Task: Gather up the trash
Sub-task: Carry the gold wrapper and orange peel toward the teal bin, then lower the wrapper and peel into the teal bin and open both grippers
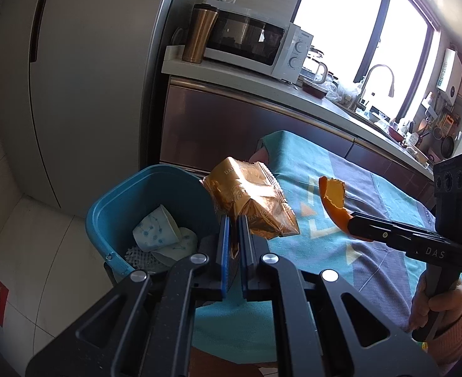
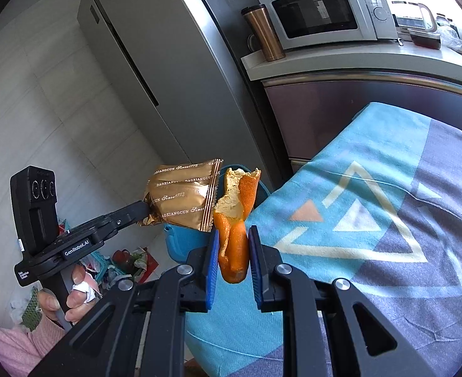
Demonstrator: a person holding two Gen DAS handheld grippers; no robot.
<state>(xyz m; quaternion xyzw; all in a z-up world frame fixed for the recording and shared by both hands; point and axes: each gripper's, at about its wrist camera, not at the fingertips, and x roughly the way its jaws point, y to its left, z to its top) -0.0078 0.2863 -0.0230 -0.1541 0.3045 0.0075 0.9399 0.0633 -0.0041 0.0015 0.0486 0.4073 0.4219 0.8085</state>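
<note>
My left gripper (image 1: 234, 220) is shut on a gold snack wrapper (image 1: 249, 199) and holds it in the air at the right rim of a blue trash bin (image 1: 121, 201). The bin holds paper cups (image 1: 157, 232). My right gripper (image 2: 232, 235) is shut on an orange peel (image 2: 235, 216) above the table edge. In the left wrist view the peel (image 1: 333, 202) hangs over the cloth at the right gripper's tip (image 1: 353, 223). In the right wrist view the wrapper (image 2: 182, 199) is held by the left gripper (image 2: 143, 209), with the bin (image 2: 183, 238) partly hidden behind both.
A table with a teal and grey cloth (image 1: 340, 245) lies to the right of the bin. A fridge (image 1: 89, 62) stands behind it. A counter carries a microwave (image 1: 252, 39) and a copper tumbler (image 1: 199, 33). Bags and clutter (image 2: 121, 264) lie on the floor.
</note>
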